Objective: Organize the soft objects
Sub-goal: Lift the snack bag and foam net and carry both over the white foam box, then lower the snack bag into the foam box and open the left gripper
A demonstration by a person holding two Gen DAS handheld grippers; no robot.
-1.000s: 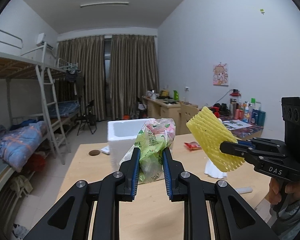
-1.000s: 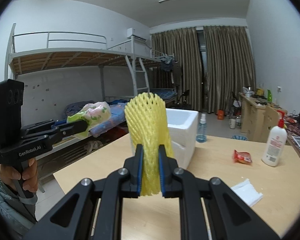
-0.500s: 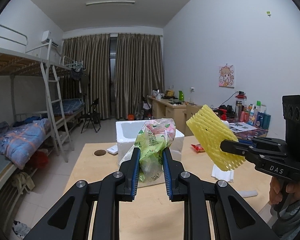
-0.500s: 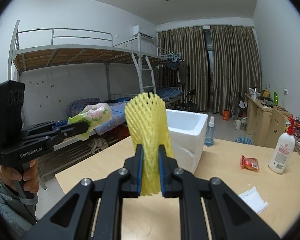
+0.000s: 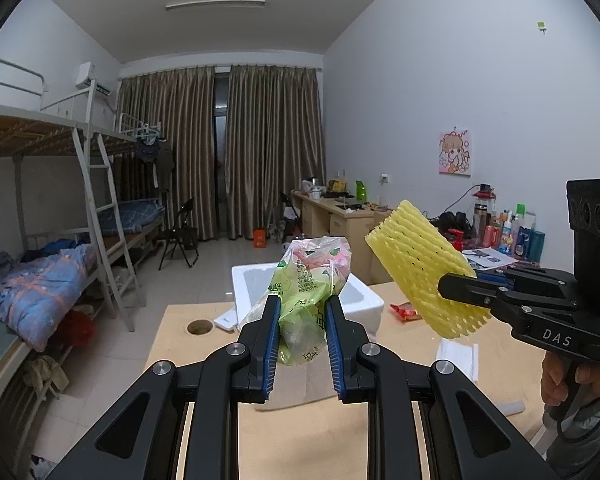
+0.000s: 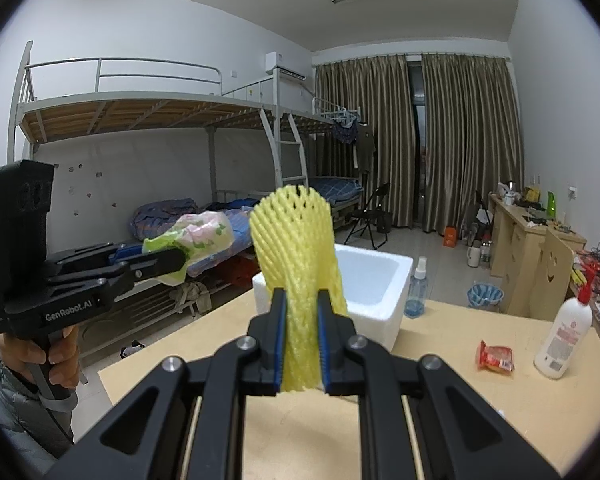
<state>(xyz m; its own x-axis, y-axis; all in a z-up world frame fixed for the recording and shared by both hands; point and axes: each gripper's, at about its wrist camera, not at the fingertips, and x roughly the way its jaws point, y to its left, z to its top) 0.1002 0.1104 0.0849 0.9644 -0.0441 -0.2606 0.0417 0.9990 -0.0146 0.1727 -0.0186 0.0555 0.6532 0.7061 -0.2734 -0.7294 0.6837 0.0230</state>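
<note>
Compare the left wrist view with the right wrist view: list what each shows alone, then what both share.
Left wrist only: the wall poster and the round hole in the table.

Right wrist only: the blue spray bottle and the white lotion bottle.

Both: the left hand-held gripper shut on the plastic bag, the right hand-held gripper shut on the yellow foam net, the white foam box and the red packet.

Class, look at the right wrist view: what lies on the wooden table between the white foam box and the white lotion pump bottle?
In the right wrist view, a small red snack packet lies on bare tabletop between the white foam box and the white lotion pump bottle.
</note>
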